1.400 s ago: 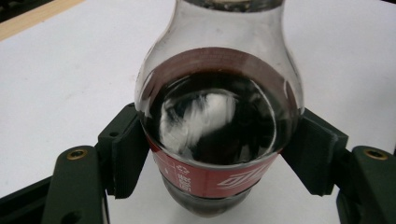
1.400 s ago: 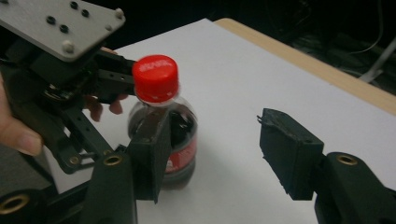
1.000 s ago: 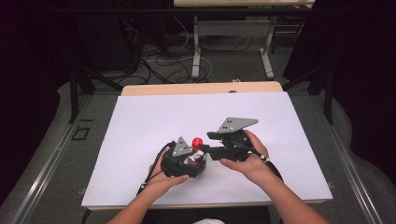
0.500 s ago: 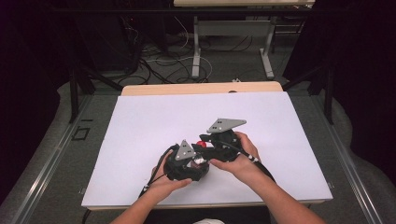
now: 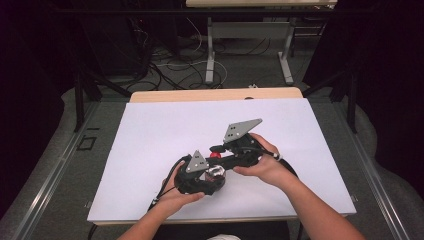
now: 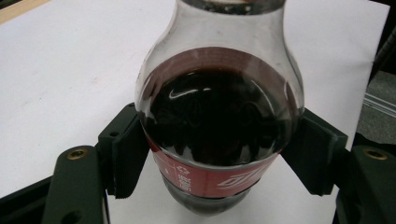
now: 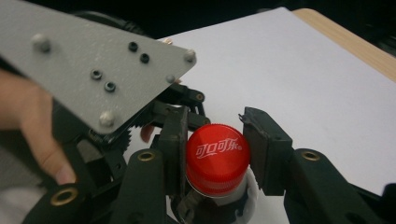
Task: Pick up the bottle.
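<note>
We clamp the left gripper [image 6: 210, 154] on the cola bottle [image 6: 219, 126] to steady it near the table's [image 5: 150, 130] front edge, so the right gripper [image 7: 215, 151], its jaws just closing onto the red cap [image 7: 218, 156], can twist it. Both hands sit close together, the right reaching over the left.

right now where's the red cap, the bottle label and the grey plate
red cap [image 7: 218, 150], right gripper view, its printed top
bottle label [image 6: 210, 175], left gripper view, the red band
grey plate [image 7: 93, 60], right gripper view, its flat face
</note>
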The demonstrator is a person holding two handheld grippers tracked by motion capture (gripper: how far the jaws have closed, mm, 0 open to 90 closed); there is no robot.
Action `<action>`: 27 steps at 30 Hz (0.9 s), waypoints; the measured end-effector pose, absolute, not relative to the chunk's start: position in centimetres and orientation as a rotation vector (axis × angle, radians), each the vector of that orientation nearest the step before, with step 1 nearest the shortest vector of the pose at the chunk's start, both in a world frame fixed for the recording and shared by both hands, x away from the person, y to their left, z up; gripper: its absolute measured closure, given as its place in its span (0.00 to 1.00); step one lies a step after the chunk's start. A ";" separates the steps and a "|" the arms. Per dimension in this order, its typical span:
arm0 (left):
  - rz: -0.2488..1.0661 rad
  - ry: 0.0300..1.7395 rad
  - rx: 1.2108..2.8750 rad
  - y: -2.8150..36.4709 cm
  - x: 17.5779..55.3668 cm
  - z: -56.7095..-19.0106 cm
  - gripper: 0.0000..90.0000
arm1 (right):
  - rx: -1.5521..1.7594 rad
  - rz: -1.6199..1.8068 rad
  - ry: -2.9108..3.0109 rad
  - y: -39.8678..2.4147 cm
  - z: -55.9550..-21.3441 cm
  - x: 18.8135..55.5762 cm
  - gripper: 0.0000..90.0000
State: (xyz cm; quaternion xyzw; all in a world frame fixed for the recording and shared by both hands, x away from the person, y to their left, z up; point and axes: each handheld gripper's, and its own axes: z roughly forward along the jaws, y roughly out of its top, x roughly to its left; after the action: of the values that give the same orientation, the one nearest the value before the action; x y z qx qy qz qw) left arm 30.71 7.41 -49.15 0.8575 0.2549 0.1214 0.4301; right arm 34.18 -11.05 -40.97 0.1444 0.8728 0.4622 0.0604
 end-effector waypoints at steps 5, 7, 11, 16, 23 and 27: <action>0.297 0.616 2.133 7.2 30.5 -49.2 0.33 | 0.161 1.430 2.703 -11.4 -40.9 35.2 0.68; 0.277 0.628 2.140 7.2 30.5 -49.1 0.33 | 0.186 1.436 2.705 -11.4 -40.9 35.2 0.66; 0.311 0.642 2.133 7.3 30.6 -49.1 0.33 | 0.386 1.405 2.604 -11.2 -40.8 33.7 0.53; 0.307 0.660 2.121 7.3 30.6 -49.1 0.33 | 0.562 1.335 2.497 -10.8 -40.8 32.1 0.55; 0.283 0.658 2.149 7.3 30.6 -49.1 0.33 | 0.600 1.343 2.504 -10.9 -41.2 32.1 0.68; 0.301 0.642 2.130 7.1 30.5 -49.2 0.33 | 0.406 1.345 2.600 -11.3 -40.8 33.2 0.68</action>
State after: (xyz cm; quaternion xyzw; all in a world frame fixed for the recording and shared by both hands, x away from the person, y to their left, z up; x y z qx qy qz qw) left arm 30.51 7.11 -49.18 0.8551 0.2577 0.1207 0.4333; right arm 33.23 -11.28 -40.85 0.1369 0.8760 0.4531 0.0929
